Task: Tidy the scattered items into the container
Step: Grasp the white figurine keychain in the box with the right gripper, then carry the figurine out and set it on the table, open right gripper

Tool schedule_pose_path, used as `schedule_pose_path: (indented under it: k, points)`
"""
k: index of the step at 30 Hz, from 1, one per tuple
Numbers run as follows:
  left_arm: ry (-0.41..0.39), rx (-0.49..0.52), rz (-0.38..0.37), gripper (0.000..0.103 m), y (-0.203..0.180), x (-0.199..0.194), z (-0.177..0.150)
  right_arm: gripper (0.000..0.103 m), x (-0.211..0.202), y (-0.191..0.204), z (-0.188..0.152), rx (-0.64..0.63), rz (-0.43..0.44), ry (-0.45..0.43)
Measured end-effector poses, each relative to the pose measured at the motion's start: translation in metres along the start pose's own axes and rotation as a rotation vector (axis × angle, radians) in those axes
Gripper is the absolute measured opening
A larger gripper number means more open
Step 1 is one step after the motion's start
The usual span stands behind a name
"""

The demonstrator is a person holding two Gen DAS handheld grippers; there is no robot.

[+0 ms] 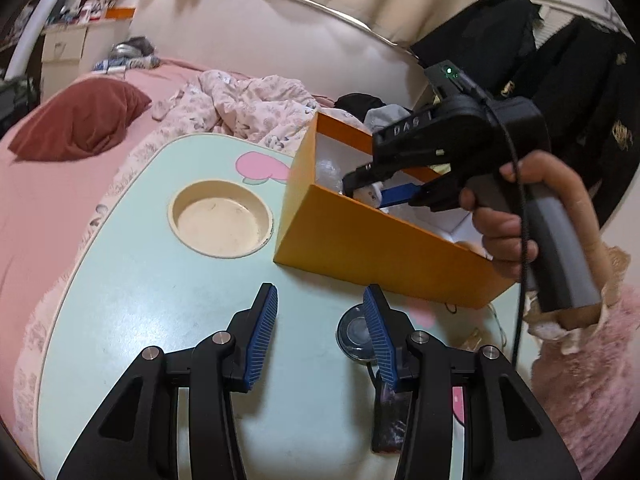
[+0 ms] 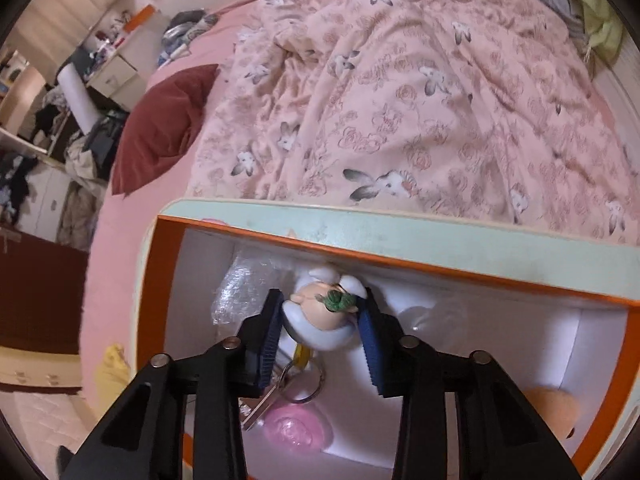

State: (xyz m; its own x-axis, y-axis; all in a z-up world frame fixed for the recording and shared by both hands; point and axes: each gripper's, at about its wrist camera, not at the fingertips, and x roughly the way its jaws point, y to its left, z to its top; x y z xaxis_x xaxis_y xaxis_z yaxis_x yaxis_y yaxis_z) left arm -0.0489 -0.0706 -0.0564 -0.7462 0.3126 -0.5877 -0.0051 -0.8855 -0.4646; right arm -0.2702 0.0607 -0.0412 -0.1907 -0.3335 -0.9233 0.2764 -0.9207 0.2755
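The orange box (image 1: 372, 248) is seen standing on the mint-green lap table (image 1: 160, 320), just beside the table's round cup recess (image 1: 221, 218), and the table itself is set on a pink bed (image 1: 48, 184) with a floral duvet (image 2: 400, 100) and a dark red pillow (image 1: 80, 124). Over the box the right gripper (image 2: 320, 332) is pointed steeply down, and a small figurine keychain (image 2: 320, 312) with a white body and green detail is seen between its blue pads (image 2: 268, 340), both pads lying against it, so it is gripped. A key ring with a key (image 2: 280, 392) is hung beneath the figurine, above a pink round item (image 2: 296, 428) on the box floor; crumpled clear plastic (image 2: 240, 288) and an orange soft object (image 2: 552, 408) are also lying inside. The left gripper (image 1: 320, 320) is held over the table with its jaws parted and nothing between them; a round clear-lidded disc (image 1: 356, 334) is seen lying just behind its right-hand finger (image 1: 380, 340).
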Motion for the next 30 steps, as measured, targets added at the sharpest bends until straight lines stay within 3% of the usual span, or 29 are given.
schedule_pose_path:
  k: [4,8,15,20,24,28,30]
  points:
    - [0.021,-0.037,-0.014,0.046,0.006,0.003,-0.002,0.034,-0.008,0.0,-0.006,-0.013,-0.007,-0.02]
    - [0.014,-0.041,-0.019,0.046,0.007,0.004,-0.002,0.034,-0.048,-0.001,-0.029,-0.051,0.076,-0.098]
    - [0.016,-0.041,-0.006,0.046,0.01,0.005,-0.004,0.034,-0.122,-0.008,-0.131,-0.199,0.23,-0.208]
    - [0.024,-0.054,0.005,0.046,0.013,0.007,-0.002,0.034,-0.102,-0.022,-0.19,-0.237,0.282,-0.133]
    - [0.025,-0.057,0.015,0.046,0.013,0.009,-0.001,0.034,-0.079,-0.031,-0.205,-0.24,0.286,-0.091]
    - [0.027,-0.053,0.021,0.046,0.011,0.009,-0.002,0.036,-0.072,-0.04,-0.204,-0.218,0.281,-0.112]
    - [0.027,-0.048,0.023,0.046,0.011,0.01,-0.002,0.049,-0.082,-0.047,-0.203,-0.196,0.301,-0.183]
